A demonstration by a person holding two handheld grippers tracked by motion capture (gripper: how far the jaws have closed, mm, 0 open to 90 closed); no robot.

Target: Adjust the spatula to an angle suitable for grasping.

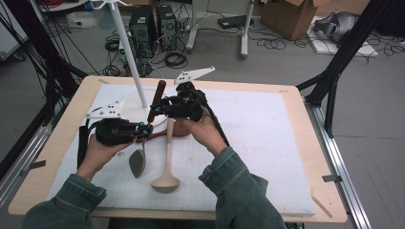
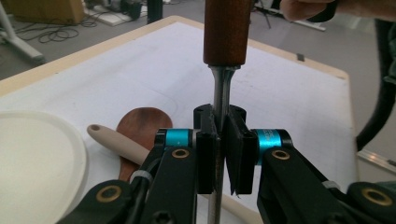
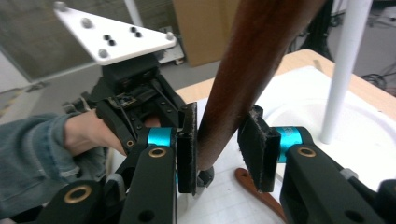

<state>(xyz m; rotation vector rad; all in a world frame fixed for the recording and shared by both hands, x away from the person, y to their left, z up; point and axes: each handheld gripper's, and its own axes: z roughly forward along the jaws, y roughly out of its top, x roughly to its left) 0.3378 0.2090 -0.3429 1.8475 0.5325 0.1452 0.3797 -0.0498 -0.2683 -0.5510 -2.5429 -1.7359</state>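
We see the left gripper (image 2: 223,154) clamped on the thin metal shank (image 2: 219,100) of a utensil with a dark brown wooden handle (image 3: 254,70), a grey spatula whose blade (image 1: 138,162) hangs just above the white foam mat (image 1: 267,129). In the left gripper view the two black pads press on the shank from both sides, just below the point where it enters the handle. The right gripper (image 3: 219,144) stands around the lower end of this handle: in the right gripper view the left pad seems to touch the wood, while a small gap shows at the right pad, so the jaws are not fully pressed on it. The utensil is held nearly upright, tilted a little, near the white round base (image 1: 136,110) of a stand with a white pole (image 1: 128,50). On the mat under the hands lie a cream-coloured ladle (image 1: 166,164) and a reddish-brown wooden spoon (image 2: 140,128), touching each other.
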